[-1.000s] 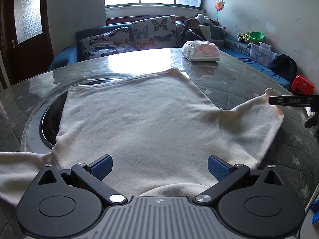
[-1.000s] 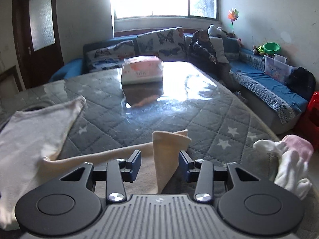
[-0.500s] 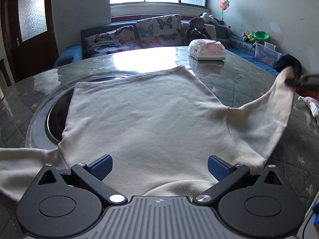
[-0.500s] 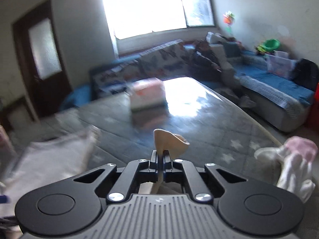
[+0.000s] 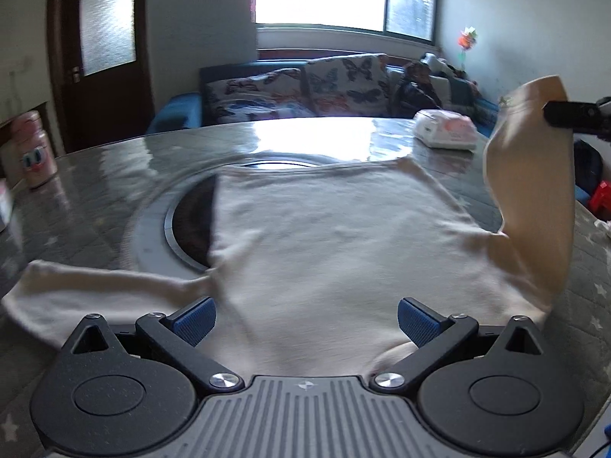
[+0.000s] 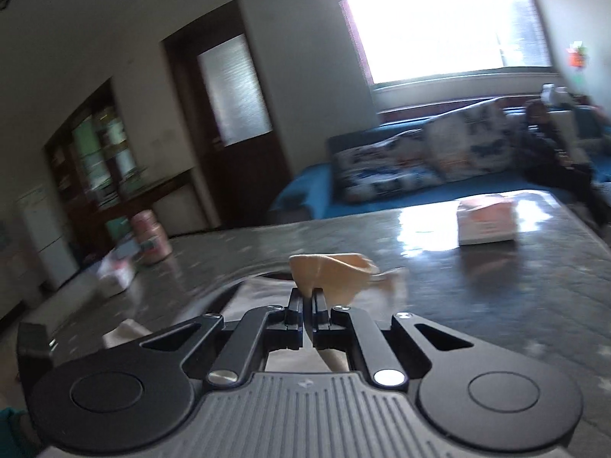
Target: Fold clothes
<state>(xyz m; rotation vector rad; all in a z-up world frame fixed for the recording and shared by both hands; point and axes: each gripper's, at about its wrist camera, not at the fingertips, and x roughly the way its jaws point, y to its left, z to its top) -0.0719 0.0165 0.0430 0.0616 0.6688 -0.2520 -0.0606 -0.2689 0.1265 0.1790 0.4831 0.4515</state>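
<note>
A cream long-sleeved shirt (image 5: pixel 328 244) lies spread flat on the round table, partly over the table's dark centre hole (image 5: pixel 191 221). My left gripper (image 5: pixel 305 318) is open and empty, hovering over the shirt's near edge. My right gripper (image 6: pixel 307 301) is shut on the cuff of the right sleeve (image 6: pixel 332 271). In the left wrist view that sleeve (image 5: pixel 534 191) is lifted high off the table at the right, with the right gripper's fingers (image 5: pixel 573 114) holding its end. The left sleeve (image 5: pixel 95 290) lies flat on the table at the left.
A tissue pack (image 5: pixel 446 133) sits at the table's far right, also in the right wrist view (image 6: pixel 487 223). A pink canister (image 5: pixel 36 149) stands at the far left. A blue sofa with butterfly cushions (image 5: pixel 305 87) lies behind the table.
My right gripper closed on the right sleeve's cuff, lifted it up off the table and swung left. The left gripper stayed open over the shirt's near edge and turned slightly left.
</note>
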